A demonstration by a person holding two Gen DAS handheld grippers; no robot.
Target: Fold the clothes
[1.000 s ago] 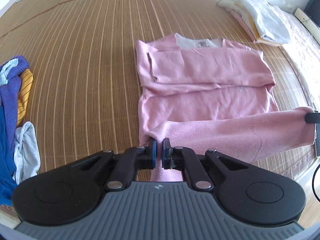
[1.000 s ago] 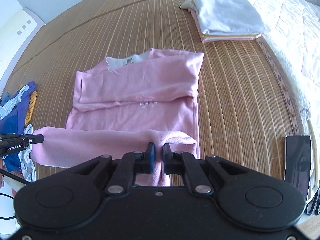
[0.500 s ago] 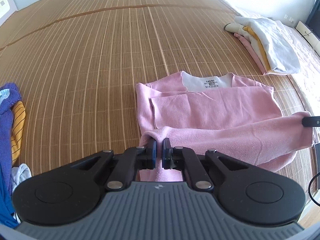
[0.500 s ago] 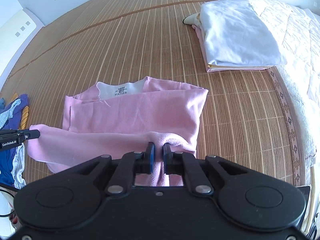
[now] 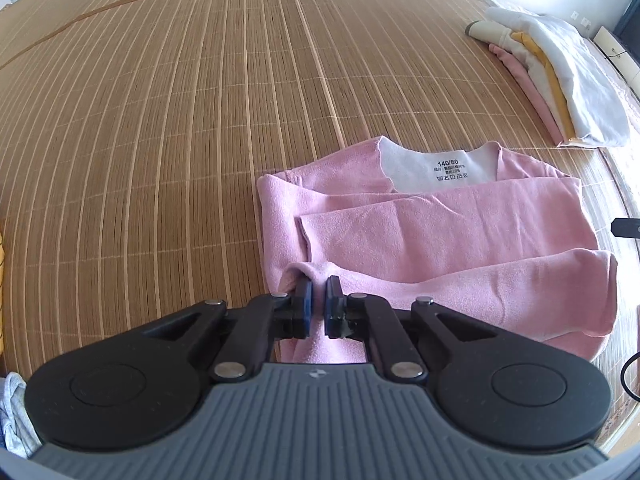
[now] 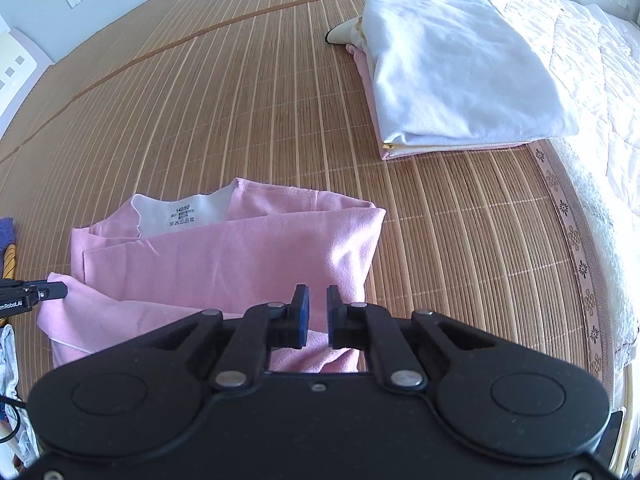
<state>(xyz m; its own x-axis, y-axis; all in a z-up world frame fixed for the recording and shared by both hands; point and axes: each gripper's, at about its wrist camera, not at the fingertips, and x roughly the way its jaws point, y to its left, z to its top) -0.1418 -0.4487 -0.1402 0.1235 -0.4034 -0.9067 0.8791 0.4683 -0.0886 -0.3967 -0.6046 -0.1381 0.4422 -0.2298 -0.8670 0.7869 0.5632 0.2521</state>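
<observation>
**Pink top's hem carried up over its body**

Since a second ago the right gripper (image 6: 317, 314) has let go, jaws parted; the left gripper (image 5: 316, 300) pinches the pink top (image 5: 460, 232) lying near-centre on the bamboo mat (image 5: 180, 120). Far right sits a folded stack (image 6: 460, 68). Unfolded clothes (image 6: 8, 248) are cut off at left.

Both views ride low on the grippers, looking forward along the fingers across a bamboo mat (image 5: 200, 120). The left wrist view sits close over the near left corner of a pink shirt (image 5: 460, 232), facing up the mat, with a stack of folded clothes (image 5: 560, 92) far to its right. The right wrist view looks from the shirt's (image 6: 248, 264) near right corner, the stack (image 6: 460, 68) nearer ahead. Both share shirt, stack and mat (image 6: 240, 100).
</observation>
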